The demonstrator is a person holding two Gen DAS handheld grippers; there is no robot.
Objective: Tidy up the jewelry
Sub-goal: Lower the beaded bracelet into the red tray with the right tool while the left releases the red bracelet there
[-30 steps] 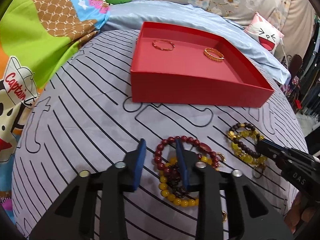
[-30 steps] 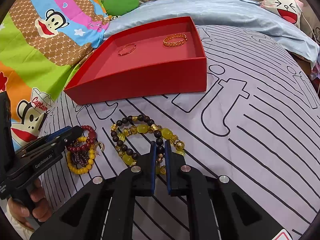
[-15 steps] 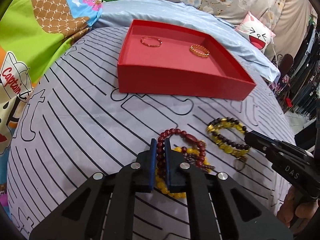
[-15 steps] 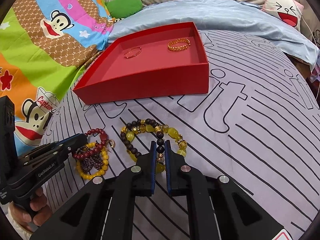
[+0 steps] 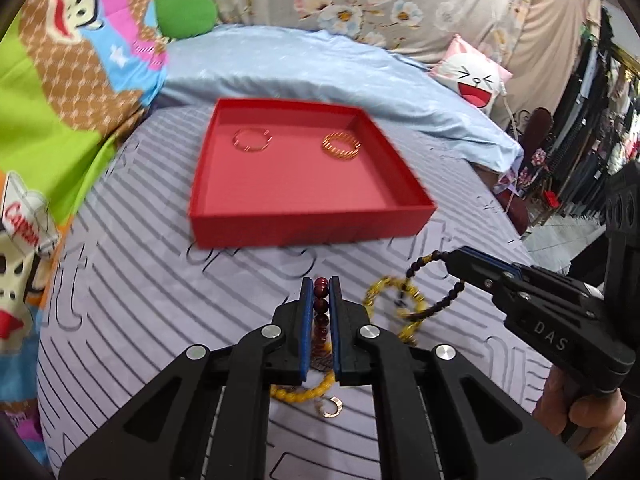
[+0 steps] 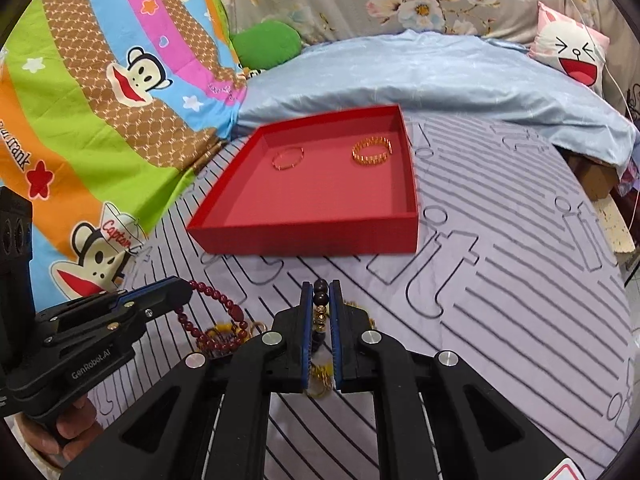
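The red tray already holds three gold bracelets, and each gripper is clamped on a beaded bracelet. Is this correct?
Not quite. The red tray holds two gold bracelets, not three, as the right wrist view shows. The rest stands: the left gripper and the right gripper each clamp a beaded bracelet.

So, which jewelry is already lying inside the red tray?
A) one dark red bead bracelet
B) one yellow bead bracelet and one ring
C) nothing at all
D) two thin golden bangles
D: two golden bangles lie on the floor of the red tray, near its far wall; every bead bracelet is outside the tray, in the grippers or on the sheet.
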